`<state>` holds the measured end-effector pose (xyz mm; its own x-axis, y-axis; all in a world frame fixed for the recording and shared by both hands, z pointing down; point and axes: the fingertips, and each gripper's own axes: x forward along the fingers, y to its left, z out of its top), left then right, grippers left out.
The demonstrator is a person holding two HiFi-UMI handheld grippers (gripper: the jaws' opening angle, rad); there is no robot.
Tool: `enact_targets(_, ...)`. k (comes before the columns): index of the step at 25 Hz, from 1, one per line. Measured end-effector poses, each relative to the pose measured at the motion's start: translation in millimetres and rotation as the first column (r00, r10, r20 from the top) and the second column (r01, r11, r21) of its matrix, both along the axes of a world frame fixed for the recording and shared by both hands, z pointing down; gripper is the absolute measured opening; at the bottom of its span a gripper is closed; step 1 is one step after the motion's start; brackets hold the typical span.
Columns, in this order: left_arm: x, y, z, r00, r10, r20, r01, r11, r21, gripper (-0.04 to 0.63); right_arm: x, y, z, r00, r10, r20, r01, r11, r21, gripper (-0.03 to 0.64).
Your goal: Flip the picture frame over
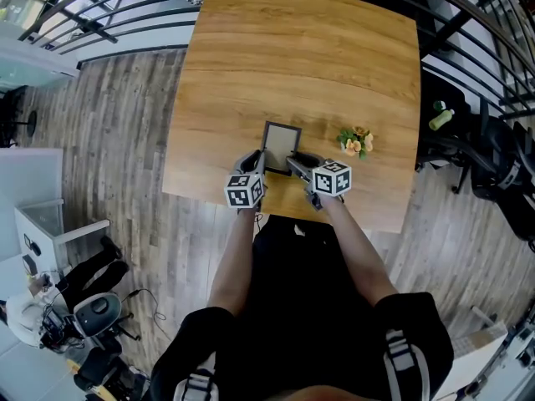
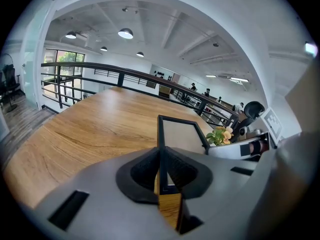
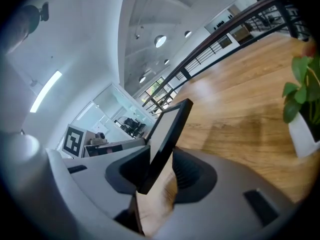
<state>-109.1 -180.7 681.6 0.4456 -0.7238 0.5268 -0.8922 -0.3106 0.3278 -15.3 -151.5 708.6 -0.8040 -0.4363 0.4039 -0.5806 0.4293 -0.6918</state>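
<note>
head view showed the frame tilted up over the table near its front edge. left gripper and right gripper each clenched on one side rail, likely so the pair could turn it over evenly.

A wooden table is set on a grey plank floor. A small pot of flowers is stood on the top, near the front edge. A picture frame is seen to its left, apart; contact with the top cannot be told.
</note>
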Motion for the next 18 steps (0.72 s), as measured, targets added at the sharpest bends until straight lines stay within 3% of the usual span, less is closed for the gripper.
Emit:
enact_targets(8,3,5,-7,1.000,-0.028,-0.004,0.029,0.999,0.024,0.057,5,1,-14,0.995,0.031,0.100,-0.026,0.999,-0.042,0.103)
enact_targets(18,16,7,3,1.000,-0.031,0.001,0.031,1.000,-0.001,0.057,16,-2,-25,0.998,0.019,0.067,-0.020,1.000,0.013,0.071)
